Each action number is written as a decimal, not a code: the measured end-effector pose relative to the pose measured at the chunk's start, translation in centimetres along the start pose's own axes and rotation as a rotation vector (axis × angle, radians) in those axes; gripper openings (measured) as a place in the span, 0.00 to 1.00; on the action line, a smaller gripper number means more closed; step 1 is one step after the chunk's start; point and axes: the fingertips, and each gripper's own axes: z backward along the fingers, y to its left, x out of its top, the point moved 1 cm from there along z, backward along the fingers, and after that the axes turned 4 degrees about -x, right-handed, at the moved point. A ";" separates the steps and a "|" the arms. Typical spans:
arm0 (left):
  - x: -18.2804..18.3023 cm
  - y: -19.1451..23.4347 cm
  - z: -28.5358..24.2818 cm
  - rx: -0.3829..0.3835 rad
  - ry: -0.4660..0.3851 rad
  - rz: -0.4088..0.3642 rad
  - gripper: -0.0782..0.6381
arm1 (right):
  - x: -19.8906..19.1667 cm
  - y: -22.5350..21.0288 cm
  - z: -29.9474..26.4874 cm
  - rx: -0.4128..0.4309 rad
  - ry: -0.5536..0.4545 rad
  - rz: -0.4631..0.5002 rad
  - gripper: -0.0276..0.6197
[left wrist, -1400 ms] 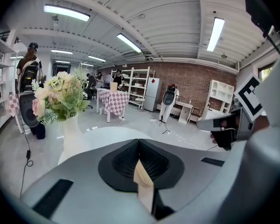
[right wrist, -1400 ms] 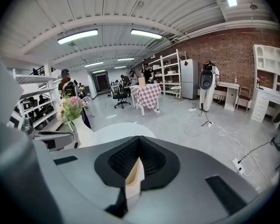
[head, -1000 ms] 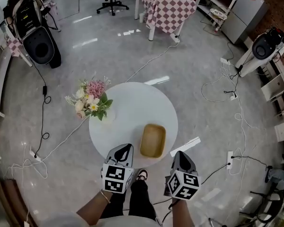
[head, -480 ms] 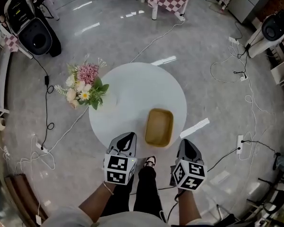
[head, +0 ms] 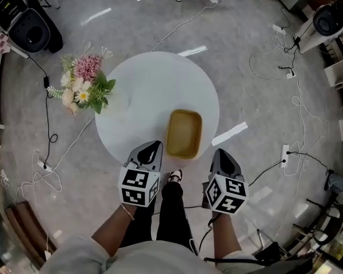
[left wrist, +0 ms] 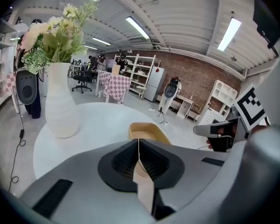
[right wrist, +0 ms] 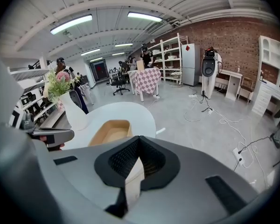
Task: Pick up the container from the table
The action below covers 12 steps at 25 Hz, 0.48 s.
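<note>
A tan rectangular container (head: 183, 133) lies empty on the round white table (head: 154, 84), near its front edge. My left gripper (head: 154, 145) hangs at that edge, just left of the container, jaws shut with nothing in them. Off the container's front right corner, beyond the table's rim, my right gripper (head: 219, 152) is also shut and holds nothing. In the left gripper view the container (left wrist: 147, 130) shows just beyond the shut left gripper (left wrist: 139, 143). In the right gripper view the container (right wrist: 111, 131) lies ahead and left of the right gripper (right wrist: 139, 141).
A white vase of flowers (head: 83, 87) stands at the table's left edge; the vase (left wrist: 59, 99) looms close in the left gripper view. Cables (head: 280, 67) trail over the grey floor, with a white strip (head: 230, 133) right of the table. The person's legs (head: 171, 210) are below the table's front edge.
The head view has swung down, so the table and container sit higher in the picture. Both grippers have sunk a little beside the table's front edge and remain shut.
</note>
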 end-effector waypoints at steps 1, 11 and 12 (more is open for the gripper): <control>-0.1 -0.2 -0.2 -0.004 0.005 -0.004 0.13 | 0.0 -0.1 -0.1 -0.001 0.000 -0.001 0.08; -0.4 -0.9 -1.6 0.004 0.033 -0.010 0.14 | -0.7 -0.8 -0.6 -0.003 0.024 -0.018 0.08; -0.4 -0.9 -1.7 0.004 0.034 -0.009 0.14 | -0.8 -0.9 -0.7 -0.003 0.026 -0.020 0.08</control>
